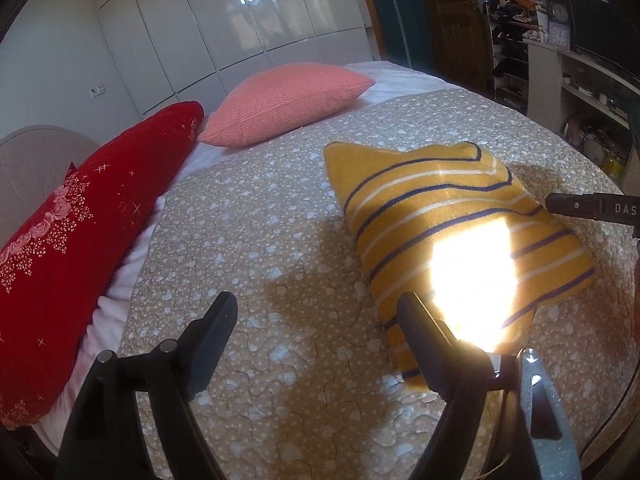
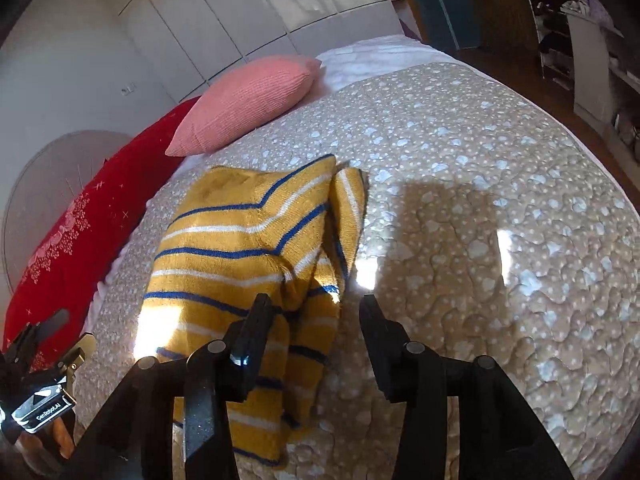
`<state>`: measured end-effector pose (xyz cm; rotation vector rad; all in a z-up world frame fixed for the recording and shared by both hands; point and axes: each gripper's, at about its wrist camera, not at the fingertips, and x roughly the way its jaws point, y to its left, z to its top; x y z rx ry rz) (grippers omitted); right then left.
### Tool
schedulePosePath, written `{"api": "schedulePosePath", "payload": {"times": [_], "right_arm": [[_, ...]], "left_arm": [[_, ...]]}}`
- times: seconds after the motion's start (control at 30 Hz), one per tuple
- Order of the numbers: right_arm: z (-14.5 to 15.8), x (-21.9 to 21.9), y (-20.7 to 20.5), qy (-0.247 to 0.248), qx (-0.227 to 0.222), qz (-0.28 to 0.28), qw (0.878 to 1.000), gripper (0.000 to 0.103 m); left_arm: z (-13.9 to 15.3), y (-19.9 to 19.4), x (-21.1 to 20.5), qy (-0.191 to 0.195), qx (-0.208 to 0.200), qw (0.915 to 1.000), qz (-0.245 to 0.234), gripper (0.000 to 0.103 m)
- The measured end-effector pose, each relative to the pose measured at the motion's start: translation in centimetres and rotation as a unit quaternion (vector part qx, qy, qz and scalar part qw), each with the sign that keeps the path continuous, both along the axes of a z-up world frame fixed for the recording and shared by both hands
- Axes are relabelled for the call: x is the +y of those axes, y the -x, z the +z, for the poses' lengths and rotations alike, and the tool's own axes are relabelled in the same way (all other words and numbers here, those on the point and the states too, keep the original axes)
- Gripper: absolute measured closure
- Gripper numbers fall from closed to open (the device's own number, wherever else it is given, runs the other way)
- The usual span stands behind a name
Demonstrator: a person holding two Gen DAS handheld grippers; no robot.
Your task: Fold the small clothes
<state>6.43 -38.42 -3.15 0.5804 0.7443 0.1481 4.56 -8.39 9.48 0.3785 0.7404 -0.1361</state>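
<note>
A small yellow sweater (image 1: 452,236) with blue and white stripes lay partly folded on the beige quilt (image 1: 256,248) that covered the bed, towards the near edge of it. A bright patch of sunlight fell on the lower part of the garment, so its details there could not be seen. The left gripper (image 1: 318,312) was released, with its two fingers spread wide and holding nothing; its right finger was over the near edge of the sweater, but I cannot tell if it touched the cloth. The right gripper (image 2: 314,312) was also released and empty, and its left finger stood in front of the folded sleeve part of the sweater (image 2: 248,248), while its right finger was over the bare quilt (image 2: 500,200). In the left wrist view, one dark finger of the right gripper came in from the right side, just beside the sweater. A pink pillow (image 1: 288,102) and a red pillow (image 1: 80,220) with a flower pattern lay at the head of the bed, well apart from the sweater.
</note>
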Motion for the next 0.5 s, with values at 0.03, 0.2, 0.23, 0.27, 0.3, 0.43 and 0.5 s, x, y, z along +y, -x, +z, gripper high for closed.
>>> {"api": "schedulePosePath", "payload": {"times": [0.03,0.2,0.23,0.27,0.3,0.43,0.5], "right_arm": [[-0.2,-0.4,0.3,-0.004,0.000,-0.006,1.000,0.049],[-1.1,-1.8,1.0,-0.023,0.000,-0.018,1.000,0.046],[-1.3,-2.1,1.0,-0.035,-0.002,-0.019,0.999,0.041],[-1.5,-2.3,1.0,-0.052,-0.006,-0.020,0.998,0.038],[-1.8,-2.6,0.9,-0.074,-0.010,-0.019,0.997,0.033],[-2.7,-2.8,-0.7,-0.134,-0.010,-0.020,0.991,0.026],[-3.3,-2.6,-2.3,-0.147,-0.001,-0.013,0.989,0.026]], "left_arm": [[-0.2,-0.1,-0.3,-0.004,0.000,1.0000,0.001,0.022],[-1.0,-0.7,-1.3,0.002,0.017,0.9999,-0.003,0.021],[-1.2,-1.2,-1.4,0.014,0.031,0.9994,-0.005,0.021],[-1.4,-1.7,-1.3,0.029,0.041,0.9987,0.008,0.021],[-1.6,-2.4,-1.1,0.055,0.056,0.9969,0.004,0.021],[-3.4,-6.8,0.1,0.184,0.133,0.9738,-0.004,0.013],[-4.8,-9.1,0.6,0.236,0.171,0.9565,-0.006,0.012]]}}
